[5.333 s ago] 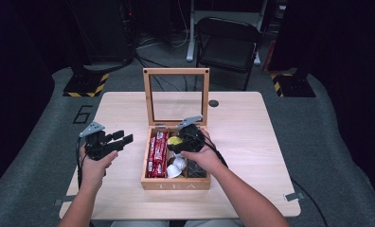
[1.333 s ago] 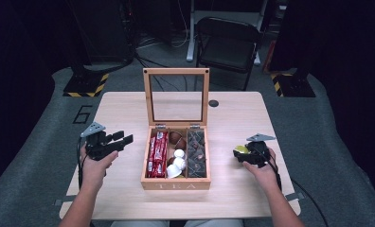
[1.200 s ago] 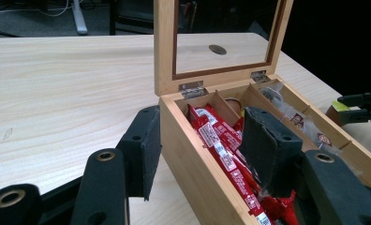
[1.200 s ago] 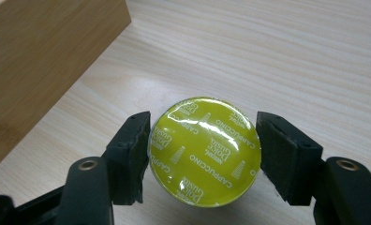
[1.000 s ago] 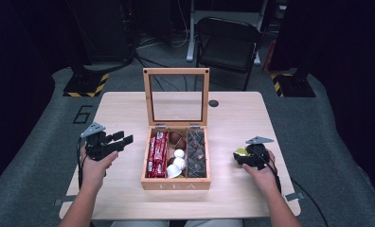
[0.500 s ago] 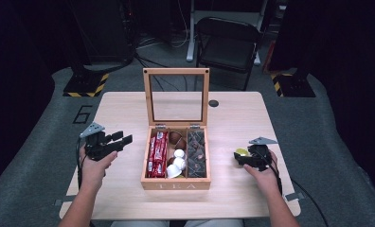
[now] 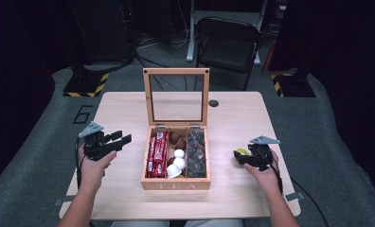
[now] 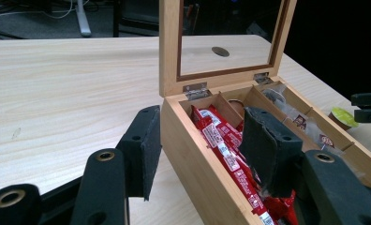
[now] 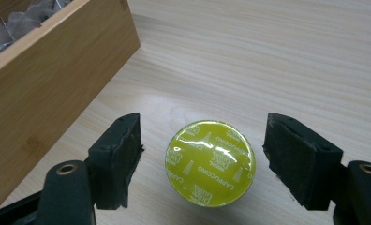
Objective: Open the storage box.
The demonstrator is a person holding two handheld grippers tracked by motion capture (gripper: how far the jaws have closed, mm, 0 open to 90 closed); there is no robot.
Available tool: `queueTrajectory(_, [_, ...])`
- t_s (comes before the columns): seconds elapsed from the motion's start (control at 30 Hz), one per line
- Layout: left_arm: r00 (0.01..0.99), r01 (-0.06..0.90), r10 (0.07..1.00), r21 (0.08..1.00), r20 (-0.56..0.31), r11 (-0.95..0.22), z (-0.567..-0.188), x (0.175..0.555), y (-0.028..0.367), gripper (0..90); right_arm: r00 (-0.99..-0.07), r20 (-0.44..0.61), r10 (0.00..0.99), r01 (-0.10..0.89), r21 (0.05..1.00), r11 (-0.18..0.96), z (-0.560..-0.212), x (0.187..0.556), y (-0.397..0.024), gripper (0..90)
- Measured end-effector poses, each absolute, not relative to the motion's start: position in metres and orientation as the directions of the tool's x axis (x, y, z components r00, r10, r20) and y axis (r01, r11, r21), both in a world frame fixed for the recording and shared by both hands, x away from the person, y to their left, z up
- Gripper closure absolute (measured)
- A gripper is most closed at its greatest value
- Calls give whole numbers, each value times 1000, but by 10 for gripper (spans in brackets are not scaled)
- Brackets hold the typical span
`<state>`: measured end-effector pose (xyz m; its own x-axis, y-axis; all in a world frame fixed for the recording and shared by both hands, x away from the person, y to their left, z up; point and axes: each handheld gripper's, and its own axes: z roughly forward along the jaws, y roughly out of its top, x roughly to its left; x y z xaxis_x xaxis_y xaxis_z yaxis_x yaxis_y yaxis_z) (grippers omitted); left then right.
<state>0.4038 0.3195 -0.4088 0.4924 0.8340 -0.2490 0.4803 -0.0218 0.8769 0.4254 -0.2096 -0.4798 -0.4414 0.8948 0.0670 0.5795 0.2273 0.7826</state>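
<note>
The yellow-lidded coffee capsule point(image 9: 210, 162) stands lid up on the worktop point(image 7: 233, 118), just beside the wooden tea box point(image 7: 176, 183), toward the worktop's right edge. The right gripper point(image 9: 202, 161) has just been opening; its jaws stand apart on either side of the capsule, touching nothing. Near the left edge, the left gripper point(image 7: 121, 139) hovers beside the box, jaws apart and empty.

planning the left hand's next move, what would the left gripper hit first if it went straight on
Probably the near side wall of the wooden tea box: the left gripper already straddles it, open jaws on either side.
</note>
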Motion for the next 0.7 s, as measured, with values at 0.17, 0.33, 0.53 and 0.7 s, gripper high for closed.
queueTrajectory(0.17, [493, 483, 833, 875, -250, -23, -409, 404, 319, 475, -463, 56, 885, 560, 792, 243, -465, 428, -200, 292])
queueTrajectory(0.33, [494, 482, 833, 876, -250, -23, -409, 404, 319, 475, -501, 30, 865, 536, 795, 284, -446, 430, -186, 307])
queueTrajectory(0.53, [494, 477, 832, 879, -253, -16, -408, 404, 320, 474, -556, 32, 831, 515, 798, 314, -415, 440, -166, 332])
queueTrajectory(0.7, [496, 482, 830, 876, -257, -17, -409, 405, 320, 470, -584, 72, 808, 508, 809, 295, -390, 458, -148, 343])
